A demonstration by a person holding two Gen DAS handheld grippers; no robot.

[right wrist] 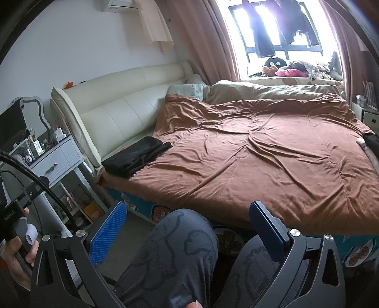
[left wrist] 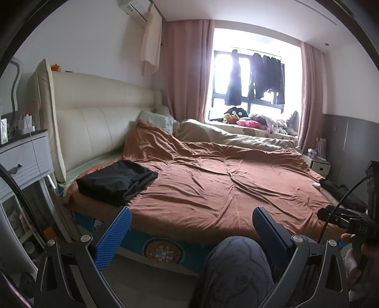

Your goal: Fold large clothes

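Bedroom, white walls, big bright window on the far side with pink curtains either side and dark clothes hanging in front of the glass. Bed fills most of both views: rumpled rust-brown duvet on the near half, a beige duvet behind it toward the window, cream padded headboard along the left wall. Wall AC unit above the headboard with a pale cloth hanging off it. White bedside cabinet left of the bed, clutter on top; a small white unit at the far right corner. Window sill holds a plush toy, a pink cushion and loose laundry. Task item: folded black garment lies flat on the brown duvet at the near-left corner of the bed, close to the headboard; another dark garment sits at the bed's right edge, mostly cut off. Person's knees in grey patterned trousers sit against the bed's near side. Left gripper and right gripper both hover low over the knees, jaws spread wide, nothing between them, well apart from the black garment.
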